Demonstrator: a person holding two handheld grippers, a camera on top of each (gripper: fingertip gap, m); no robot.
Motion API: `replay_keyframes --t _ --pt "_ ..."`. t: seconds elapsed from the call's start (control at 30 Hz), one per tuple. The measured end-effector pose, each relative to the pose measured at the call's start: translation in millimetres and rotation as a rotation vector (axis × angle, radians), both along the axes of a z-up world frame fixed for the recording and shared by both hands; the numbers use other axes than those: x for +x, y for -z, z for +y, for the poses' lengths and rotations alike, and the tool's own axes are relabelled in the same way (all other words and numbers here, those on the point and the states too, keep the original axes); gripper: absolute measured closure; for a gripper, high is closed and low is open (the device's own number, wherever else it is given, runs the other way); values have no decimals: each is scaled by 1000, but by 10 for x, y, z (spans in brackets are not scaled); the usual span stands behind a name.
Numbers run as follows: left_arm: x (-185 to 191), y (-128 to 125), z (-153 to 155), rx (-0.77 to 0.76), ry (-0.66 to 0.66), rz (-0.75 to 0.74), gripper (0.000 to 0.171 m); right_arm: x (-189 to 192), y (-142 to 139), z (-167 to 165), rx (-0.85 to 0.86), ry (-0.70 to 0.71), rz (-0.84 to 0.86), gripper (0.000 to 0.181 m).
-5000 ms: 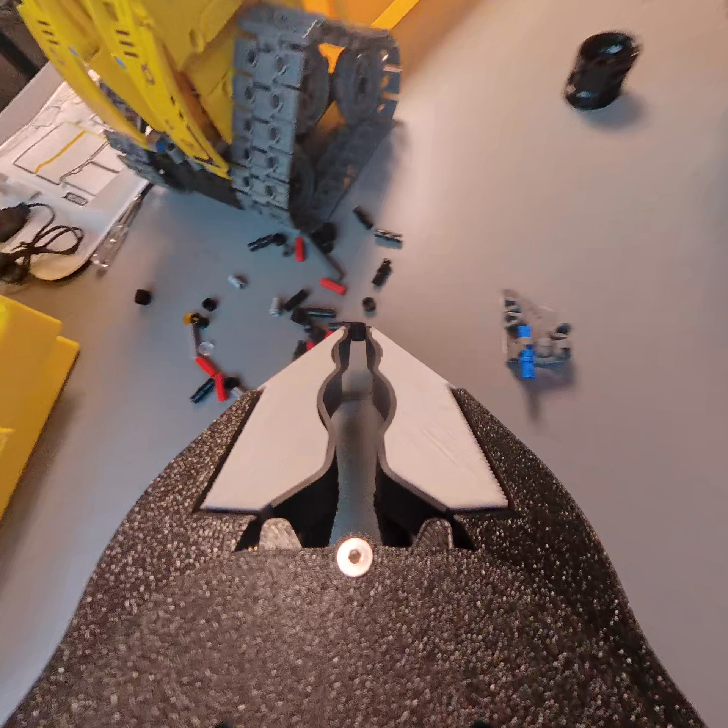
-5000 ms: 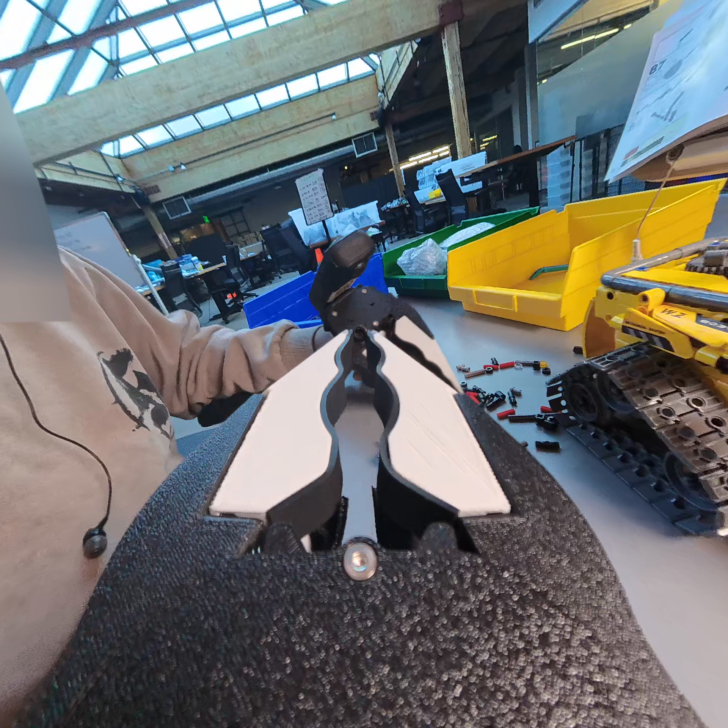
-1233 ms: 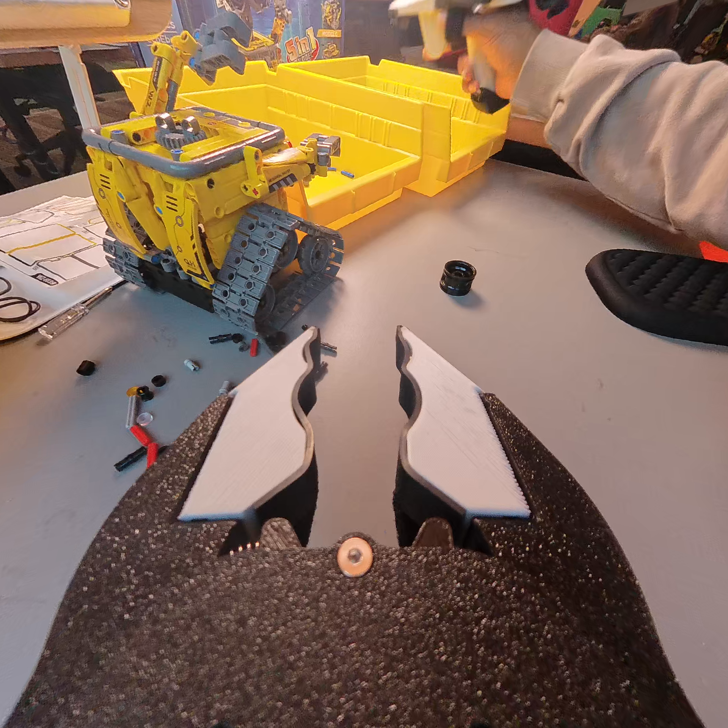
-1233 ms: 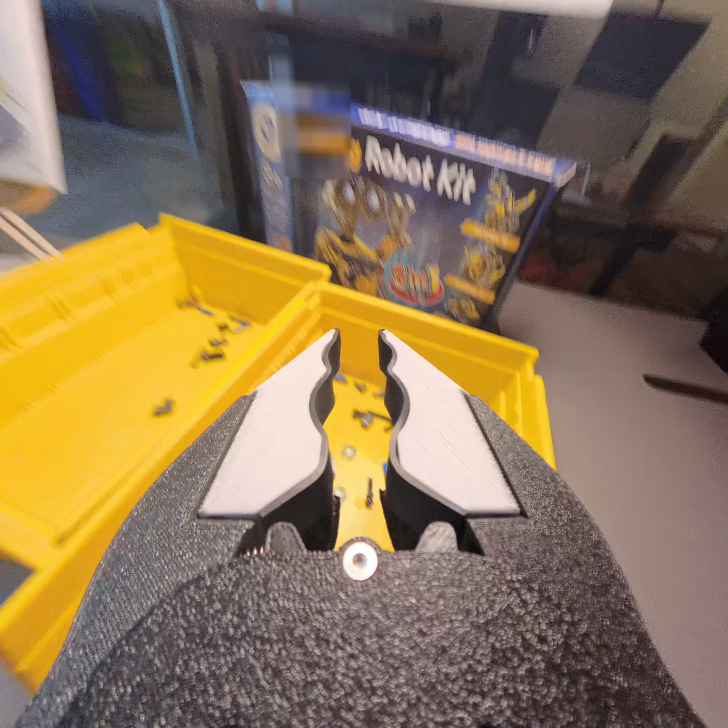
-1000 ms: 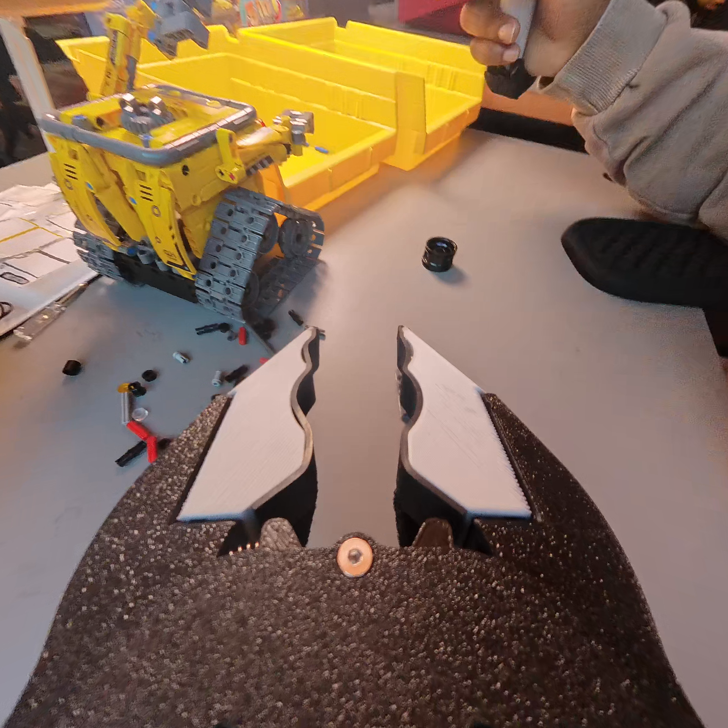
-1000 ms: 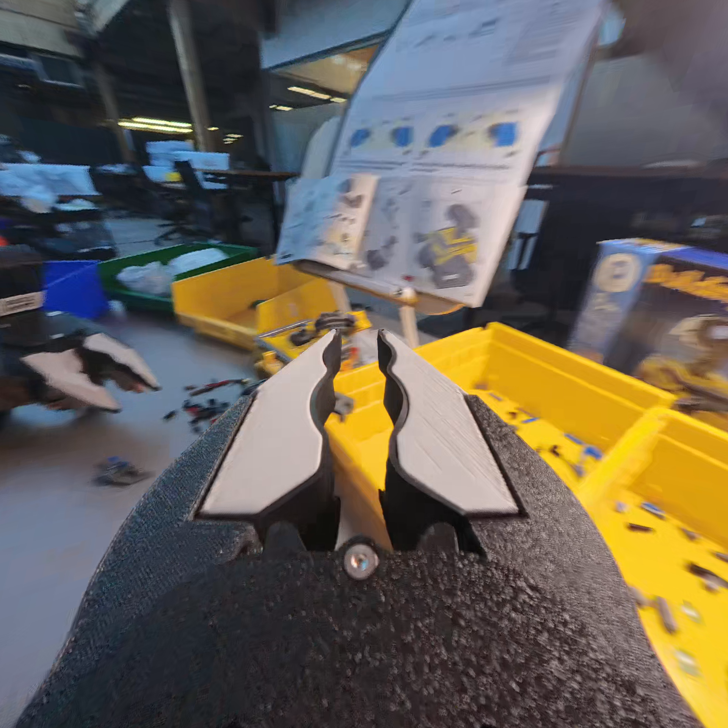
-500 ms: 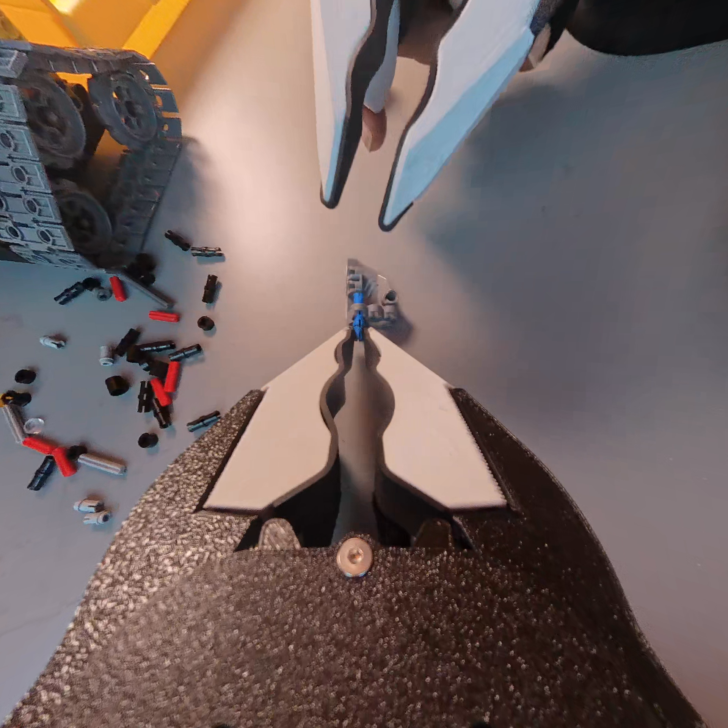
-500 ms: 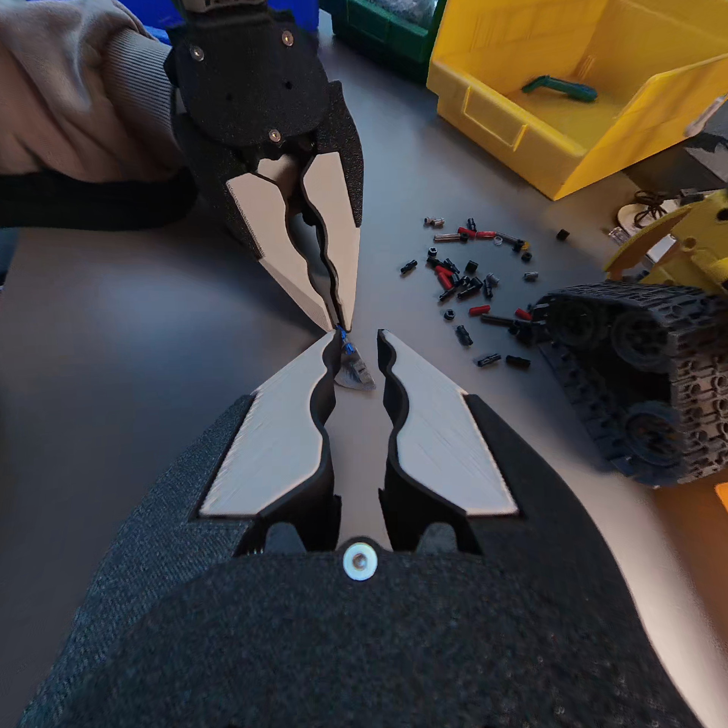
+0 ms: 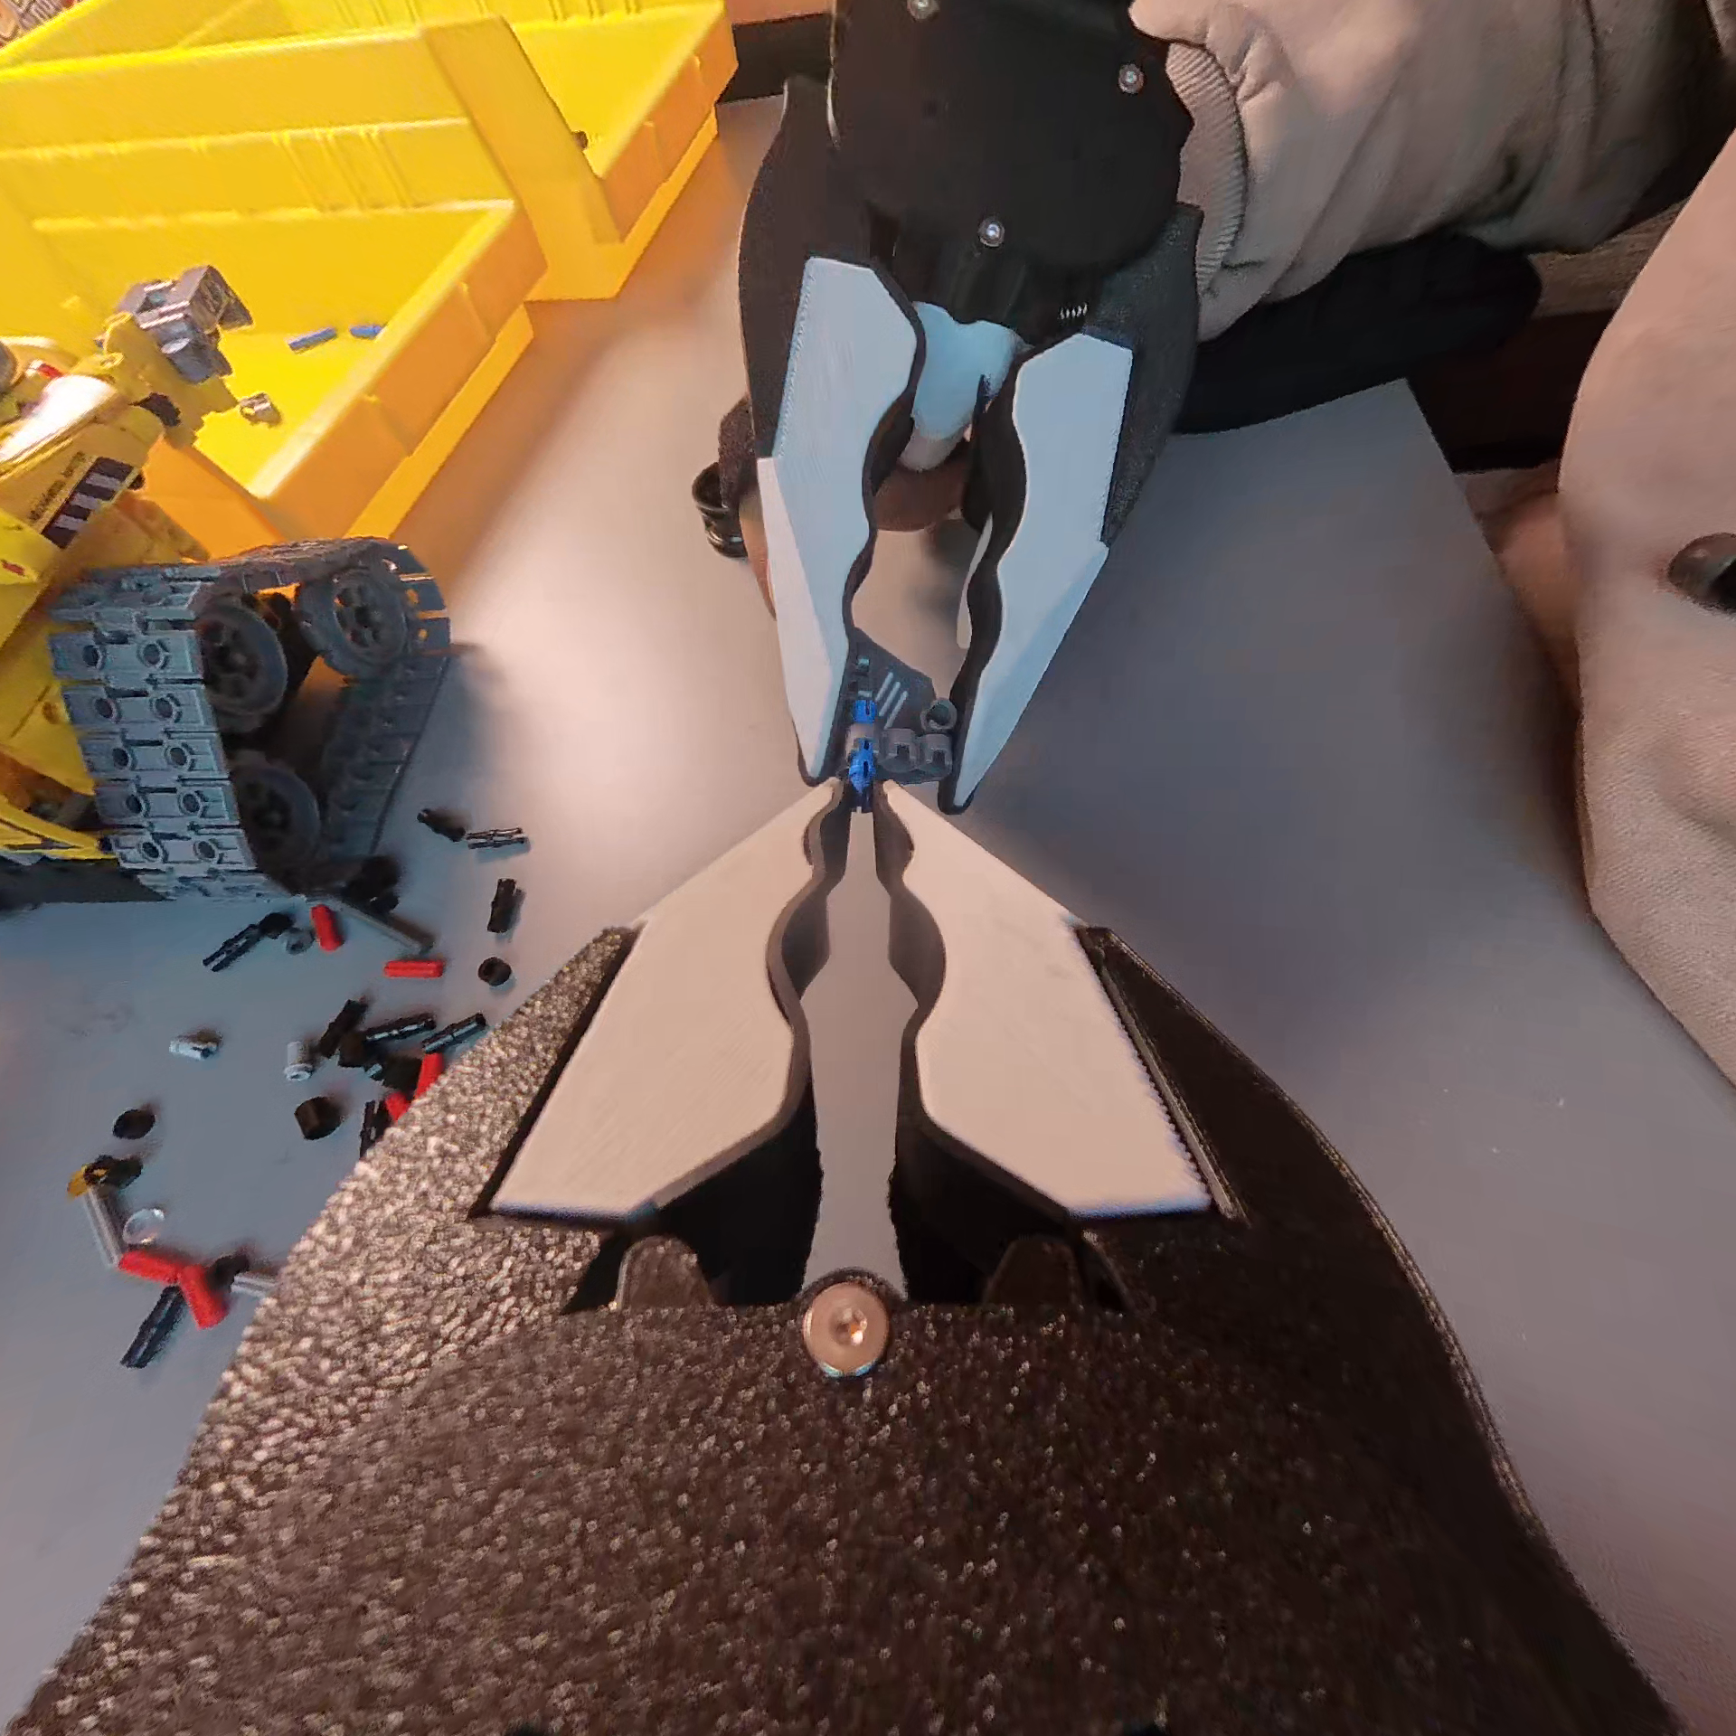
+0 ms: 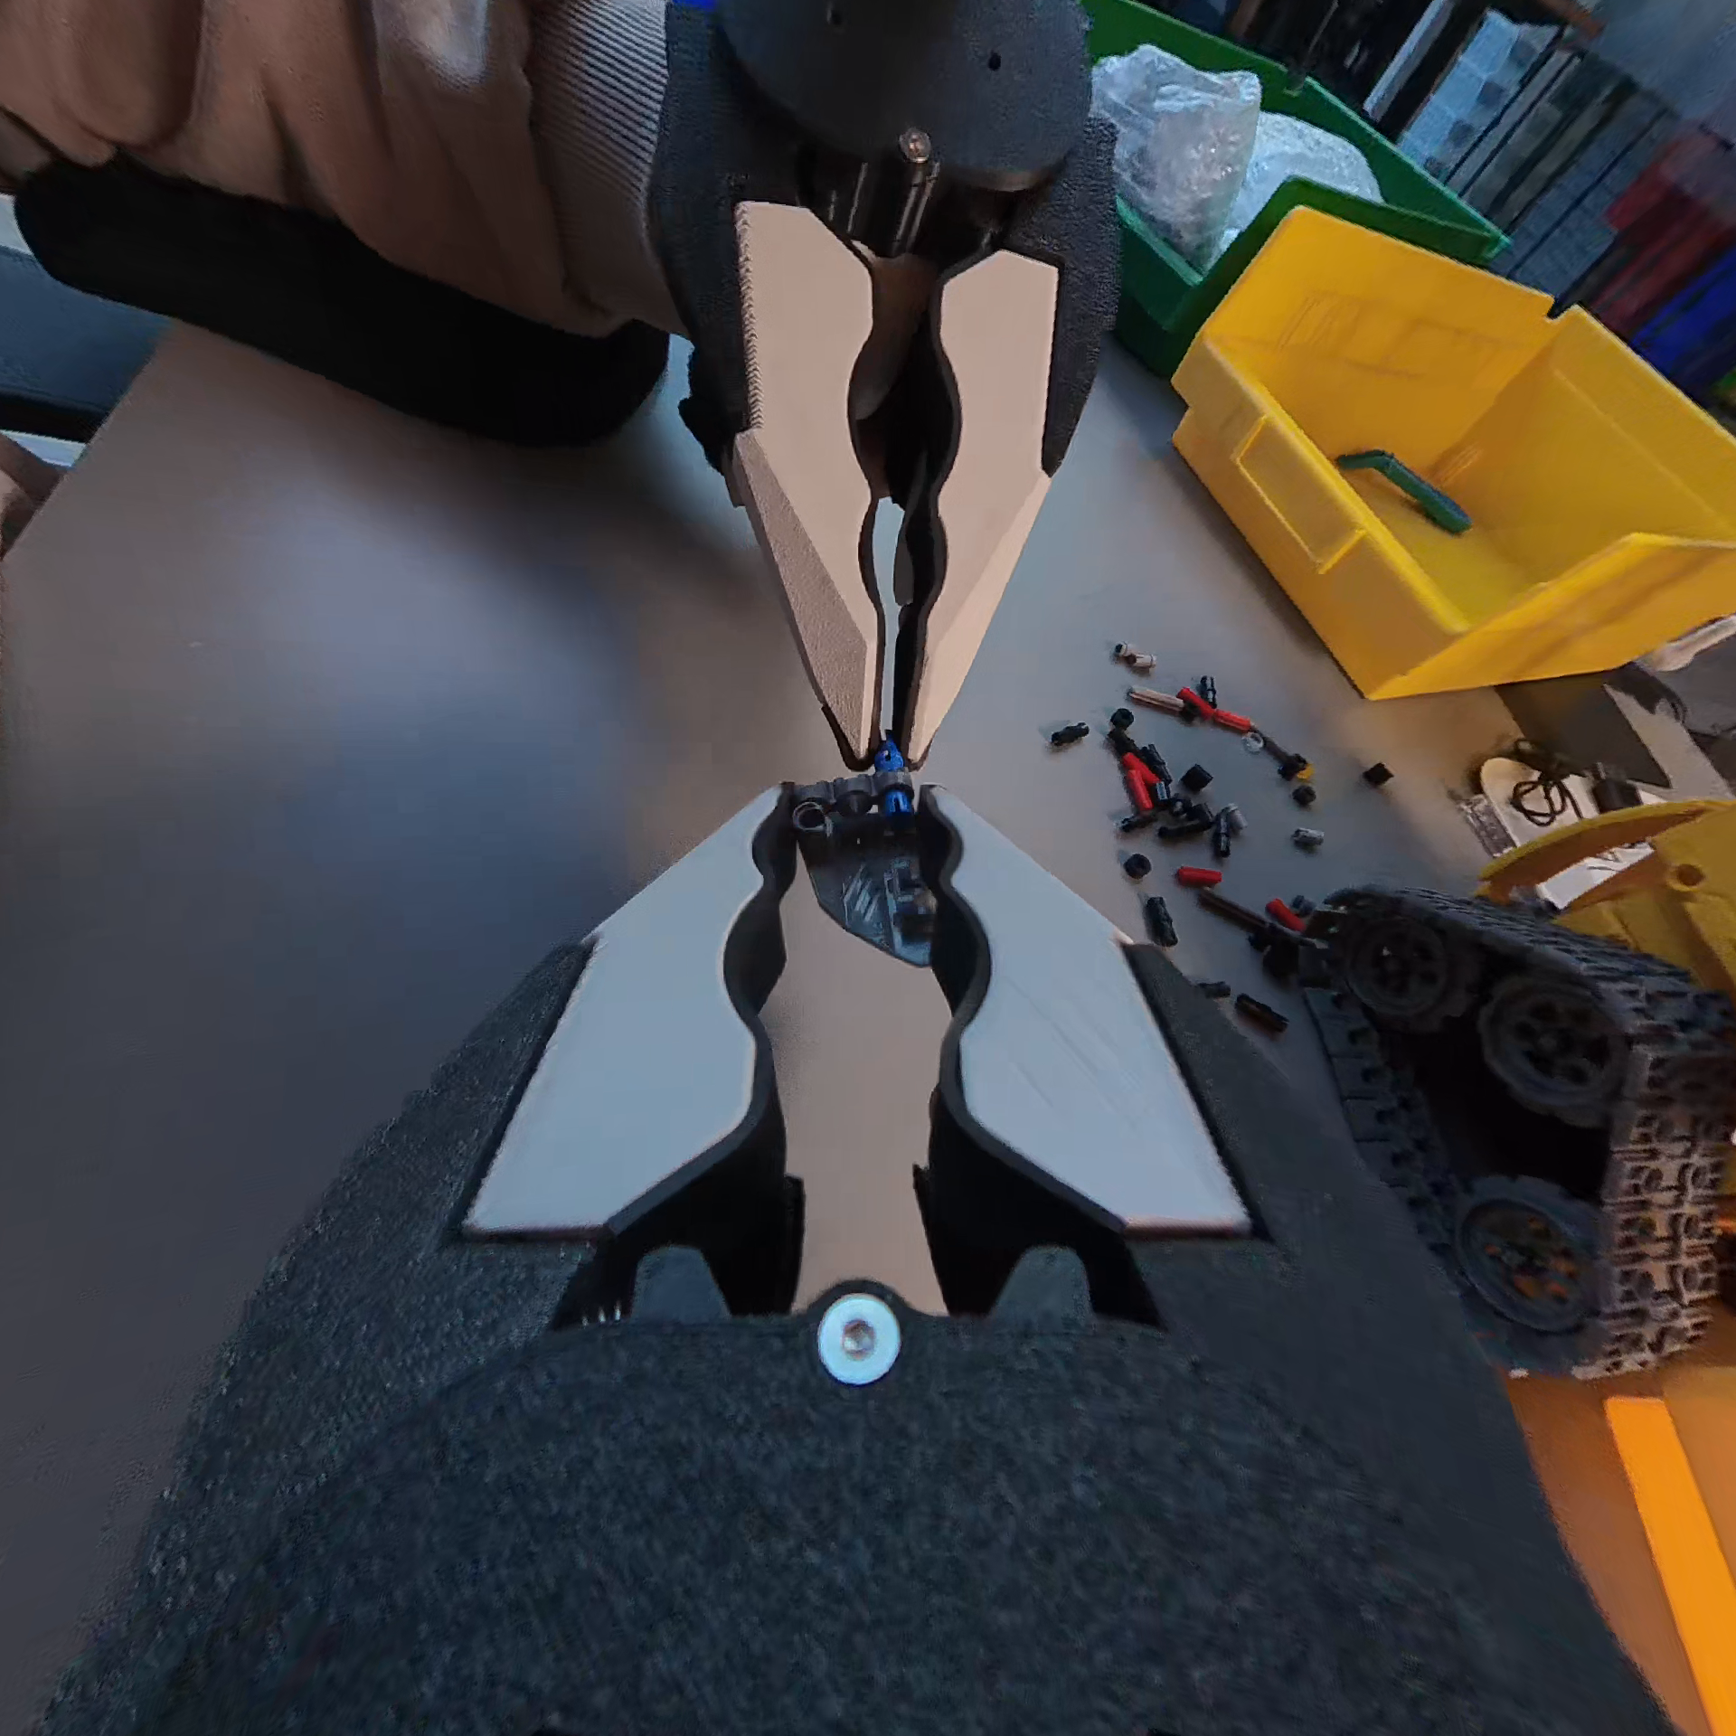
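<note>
Two hand-held grippers are meeting tip to tip over a grey table (image 9: 1268, 845). The left gripper (image 9: 857, 797) is pinching a small blue pin (image 9: 859, 766) between its nearly closed white fingers. That pin is sticking out of a small dark grey brick assembly (image 10: 869, 864), which is lying between the fingertips of the right gripper (image 10: 853, 797). The right gripper's jaws are standing partly open, flanking the assembly on both sides; whether they are actually gripping it is unclear. Beyond the left gripper's left finger, loose black, red and grey pins (image 9: 376, 1015) are lying scattered on the table, and farther that way a yellow tracked toy vehicle (image 9: 188, 714) is standing beside yellow parts bins (image 9: 329, 235). Behind each gripper, a person's beige sleeve (image 9: 1409, 141) is showing.
</note>
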State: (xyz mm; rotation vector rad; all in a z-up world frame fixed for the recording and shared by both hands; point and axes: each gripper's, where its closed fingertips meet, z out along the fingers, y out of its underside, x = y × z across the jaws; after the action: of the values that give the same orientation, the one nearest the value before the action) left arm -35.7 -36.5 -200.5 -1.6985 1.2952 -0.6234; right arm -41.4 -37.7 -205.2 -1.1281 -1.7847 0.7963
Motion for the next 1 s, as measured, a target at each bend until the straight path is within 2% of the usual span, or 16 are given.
replay_keyframes --t 0.13,0.3,0.37,0.43,0.53,0.73,1.0 --pt "25 -104 -49 7 31 -30 167 42 -98 -63 -45 -64 -7 159" --pt "-2 -273 -53 50 29 -56 167 43 -293 -79 -54 -67 64 160" --pt "-228 -258 39 73 -35 -11 168 120 -354 59 -22 -15 79 160" --pt "-442 -360 97 39 -77 -95 168 328 -528 280 -101 38 151 160" --pt "-353 -372 146 23 -65 -138 167 349 -556 293 -82 43 172 160" --pt "-263 -188 130 -28 -62 -122 167 216 -212 231 -58 49 48 159" --pt "-208 -124 130 -39 -63 -115 167 147 392 163 2 106 -234 158"
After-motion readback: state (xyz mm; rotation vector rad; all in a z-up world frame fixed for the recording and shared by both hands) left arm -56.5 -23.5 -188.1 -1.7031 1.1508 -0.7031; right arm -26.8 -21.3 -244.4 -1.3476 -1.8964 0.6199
